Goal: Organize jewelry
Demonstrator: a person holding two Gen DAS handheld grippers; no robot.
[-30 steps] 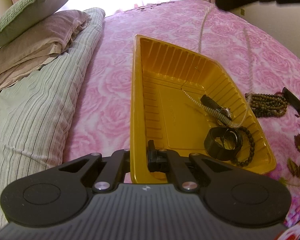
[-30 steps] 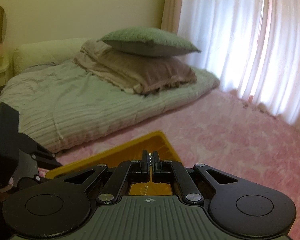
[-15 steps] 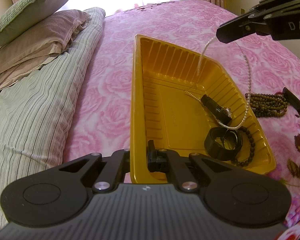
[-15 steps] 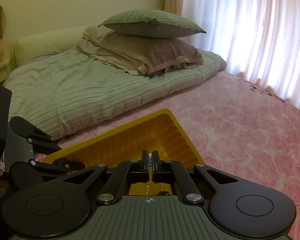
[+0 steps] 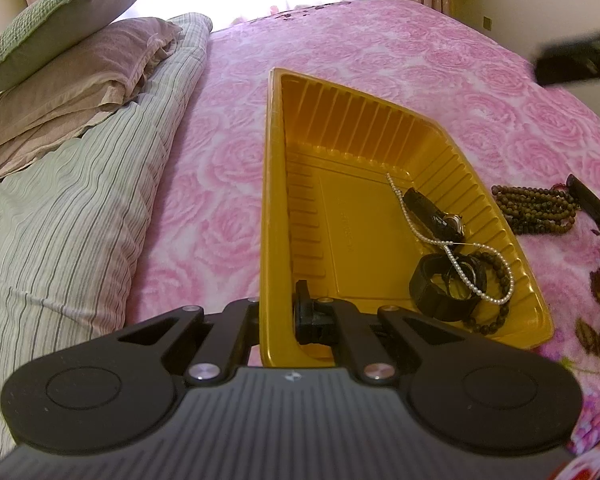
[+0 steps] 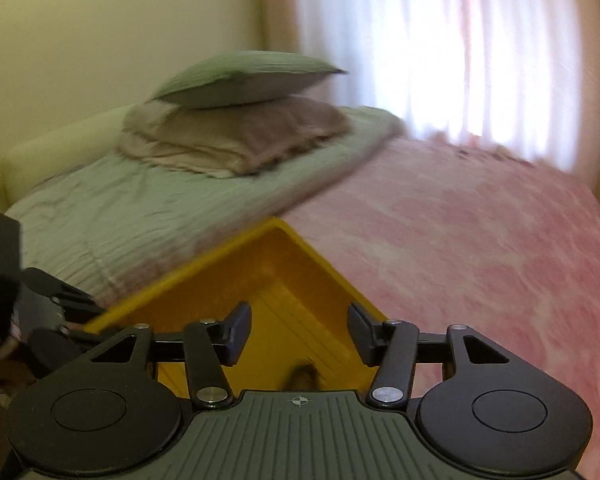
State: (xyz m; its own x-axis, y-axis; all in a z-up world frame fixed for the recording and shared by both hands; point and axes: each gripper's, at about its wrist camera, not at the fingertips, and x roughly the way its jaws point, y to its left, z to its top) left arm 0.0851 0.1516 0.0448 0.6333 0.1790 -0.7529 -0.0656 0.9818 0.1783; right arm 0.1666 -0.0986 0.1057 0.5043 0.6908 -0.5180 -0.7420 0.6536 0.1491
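right tool (image 6: 298,336): now open, empty | pearl necklace (image 5: 452,256): dropped in tray (image 5: 276,200) | left tool (image 5: 278,320): clamps tray wall

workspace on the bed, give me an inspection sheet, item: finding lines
Surface: pink rose-patterned bedspread, soft and uneven.
Job's things: ribbed yellow plastic tray holds a white pearl necklace, a black wristwatch, a black band and a dark beaded bracelet. A brown beaded strand and a small black bar lie on the bedspread beside the tray.
Clutter: nothing seen.
Grippers: left gripper fingers shut on the tray's near rim; right gripper fingers open above the tray, holding nothing.
Cables: nothing seen.
Surroundings: striped green quilt, green pillow stacked on a mauve pillow, white curtain.
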